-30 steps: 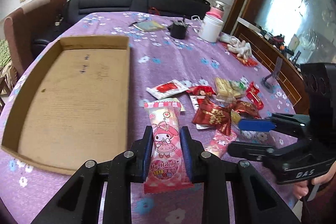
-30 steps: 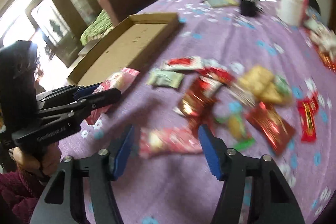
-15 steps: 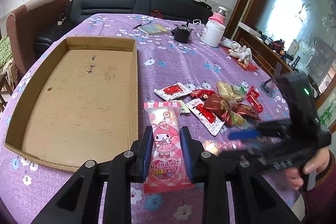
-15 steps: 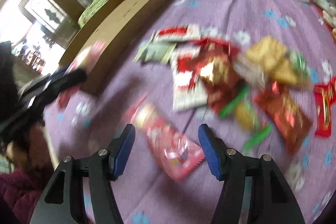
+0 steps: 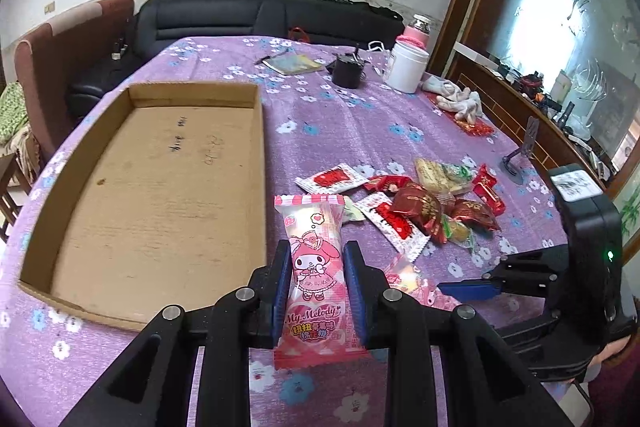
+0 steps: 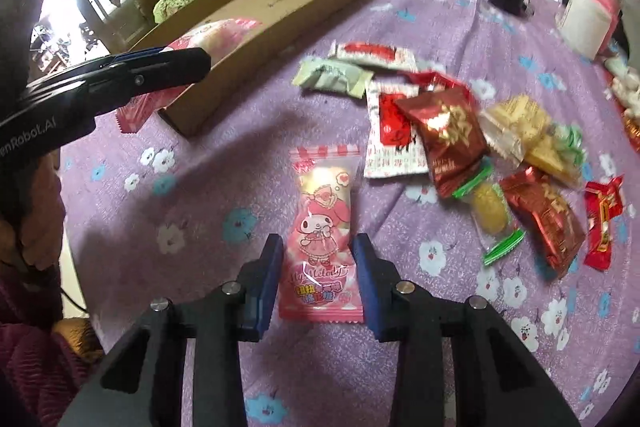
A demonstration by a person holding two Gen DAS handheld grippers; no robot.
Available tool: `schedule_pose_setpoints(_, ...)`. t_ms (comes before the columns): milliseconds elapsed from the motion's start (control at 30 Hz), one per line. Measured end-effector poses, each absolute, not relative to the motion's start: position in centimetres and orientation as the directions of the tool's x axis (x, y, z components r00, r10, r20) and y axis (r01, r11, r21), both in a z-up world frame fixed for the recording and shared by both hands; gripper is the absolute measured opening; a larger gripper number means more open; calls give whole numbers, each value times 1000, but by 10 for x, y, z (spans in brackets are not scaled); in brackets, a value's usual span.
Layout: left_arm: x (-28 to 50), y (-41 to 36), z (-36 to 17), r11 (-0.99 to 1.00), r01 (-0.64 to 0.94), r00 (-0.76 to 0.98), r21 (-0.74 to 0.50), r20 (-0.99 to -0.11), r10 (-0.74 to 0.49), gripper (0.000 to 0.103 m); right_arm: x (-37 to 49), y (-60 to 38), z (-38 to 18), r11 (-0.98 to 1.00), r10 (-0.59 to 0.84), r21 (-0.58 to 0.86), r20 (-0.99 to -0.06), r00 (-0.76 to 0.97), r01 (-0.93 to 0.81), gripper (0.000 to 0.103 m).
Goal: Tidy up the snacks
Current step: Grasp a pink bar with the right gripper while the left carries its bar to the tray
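My right gripper [image 6: 316,267] has just been closing around the second pink packet [image 6: 324,227], lying lengthwise between its jaws on the table's near edge; my left gripper [image 5: 316,287] clamps its twin [image 5: 314,267] beside the cardboard tray [image 5: 258,147]

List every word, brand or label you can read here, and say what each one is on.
"My Melody": pink snack packet held in the left tongs.
"My Melody", blurred: second pink packet between the right tongs.
"enRobot.AI", start cut off: left tongs body, seen from the right wrist.
Handwriting in the cardboard tray, red wrappers: unreadable.
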State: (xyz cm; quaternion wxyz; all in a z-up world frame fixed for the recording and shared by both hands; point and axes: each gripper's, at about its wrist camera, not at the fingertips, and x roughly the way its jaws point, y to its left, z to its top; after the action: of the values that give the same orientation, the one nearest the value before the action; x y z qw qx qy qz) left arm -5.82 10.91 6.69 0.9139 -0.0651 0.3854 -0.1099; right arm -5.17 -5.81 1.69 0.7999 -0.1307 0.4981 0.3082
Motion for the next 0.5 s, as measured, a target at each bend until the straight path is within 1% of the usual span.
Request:
schedule_pose_setpoints(67, -59, 114, 68, 968, 143, 684, -207, -686, -248, 27, -54, -57, 23, 784, 353, 76, -871, 342, -616, 33)
schedule_pose_setpoints(233, -60, 125, 75, 970, 123, 708, -212, -666, -235, 27, -58, -57, 45, 798, 380, 82, -838, 392, -598, 33)
schedule_pose_setpoints(500, -58, 160, 86, 976, 50, 747, -211, -641, -176, 27, -52, -28, 69, 779, 480, 180, -787, 388, -600, 33)
